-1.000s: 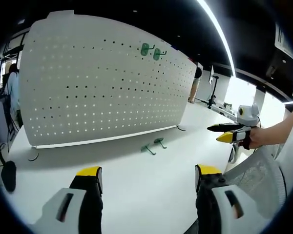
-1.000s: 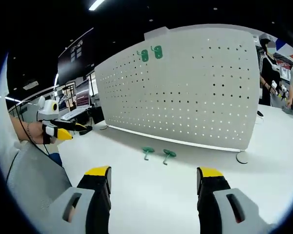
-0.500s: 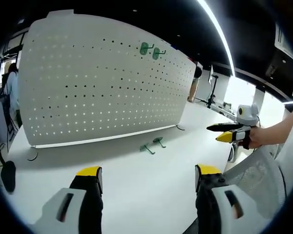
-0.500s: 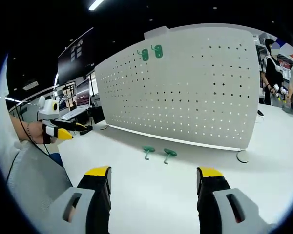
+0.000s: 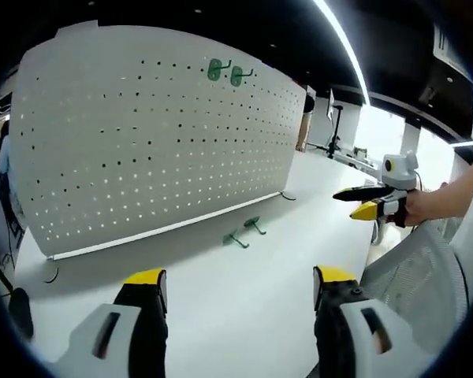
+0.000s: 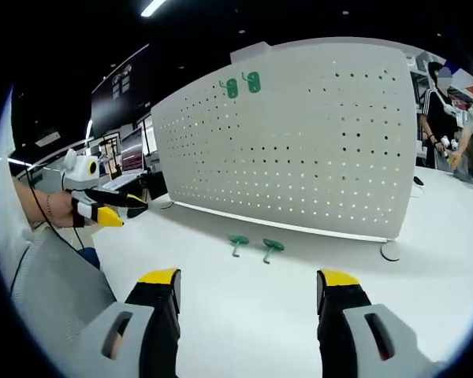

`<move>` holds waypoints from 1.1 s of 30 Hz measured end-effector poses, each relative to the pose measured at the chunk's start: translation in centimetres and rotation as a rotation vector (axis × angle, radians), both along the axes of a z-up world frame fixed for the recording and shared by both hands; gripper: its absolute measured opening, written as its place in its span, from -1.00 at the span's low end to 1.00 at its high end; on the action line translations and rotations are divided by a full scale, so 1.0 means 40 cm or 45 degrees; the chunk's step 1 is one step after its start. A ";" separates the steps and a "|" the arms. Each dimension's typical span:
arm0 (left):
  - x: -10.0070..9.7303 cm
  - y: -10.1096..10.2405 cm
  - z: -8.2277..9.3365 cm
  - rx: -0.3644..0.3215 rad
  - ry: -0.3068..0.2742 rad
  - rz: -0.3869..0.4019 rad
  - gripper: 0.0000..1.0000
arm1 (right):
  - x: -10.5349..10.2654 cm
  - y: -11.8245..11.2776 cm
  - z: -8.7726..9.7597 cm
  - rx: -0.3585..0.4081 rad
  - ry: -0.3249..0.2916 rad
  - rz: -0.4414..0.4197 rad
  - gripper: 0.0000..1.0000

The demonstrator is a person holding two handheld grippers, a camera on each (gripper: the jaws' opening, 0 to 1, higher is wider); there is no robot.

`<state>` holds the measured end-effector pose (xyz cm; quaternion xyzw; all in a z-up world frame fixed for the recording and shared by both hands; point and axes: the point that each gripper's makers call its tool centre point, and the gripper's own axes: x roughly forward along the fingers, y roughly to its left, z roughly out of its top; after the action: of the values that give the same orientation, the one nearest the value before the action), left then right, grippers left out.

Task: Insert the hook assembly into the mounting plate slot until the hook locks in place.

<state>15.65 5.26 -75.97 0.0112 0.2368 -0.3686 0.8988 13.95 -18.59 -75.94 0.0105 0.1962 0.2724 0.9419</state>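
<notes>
Pegboard [image 5: 150, 134] is standing upright on the white worktop [image 5: 236, 291], carrying two green hooks [image 5: 225, 73] near its top edge; two more loose green hooks [image 6: 252, 246] are lying on the worktop just in front of its base, apart from both tongs; left tongs [image 5: 236, 287] are hanging wide and empty over bare worktop; right tongs [image 6: 248, 290] are gaping wide too, holding nothing; people [image 6: 449, 118] are standing beyond the board's far end.
</notes>
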 end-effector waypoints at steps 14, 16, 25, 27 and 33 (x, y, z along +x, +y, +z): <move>0.061 -0.025 -0.012 0.136 -0.005 -0.155 0.57 | 0.000 0.002 -0.002 -0.004 0.001 -0.002 0.35; 0.064 -0.033 -0.019 0.166 -0.005 -0.190 0.57 | 0.000 0.001 -0.005 -0.006 0.003 -0.001 0.35; 0.103 -0.064 -0.036 0.267 -0.020 -0.310 0.58 | 0.000 0.000 -0.002 -0.023 -0.007 -0.004 0.35; 0.116 -0.070 -0.043 0.263 -0.001 -0.325 0.56 | 0.000 -0.003 -0.002 -0.022 -0.006 -0.010 0.35; 0.136 -0.084 -0.075 0.293 0.048 -0.368 0.58 | 0.000 -0.008 -0.001 -0.019 -0.009 -0.022 0.35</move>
<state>21.09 1.89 -78.96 0.1409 0.2899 -0.4644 0.8249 13.97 -18.90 -75.97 0.0041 0.1947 0.2628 0.9450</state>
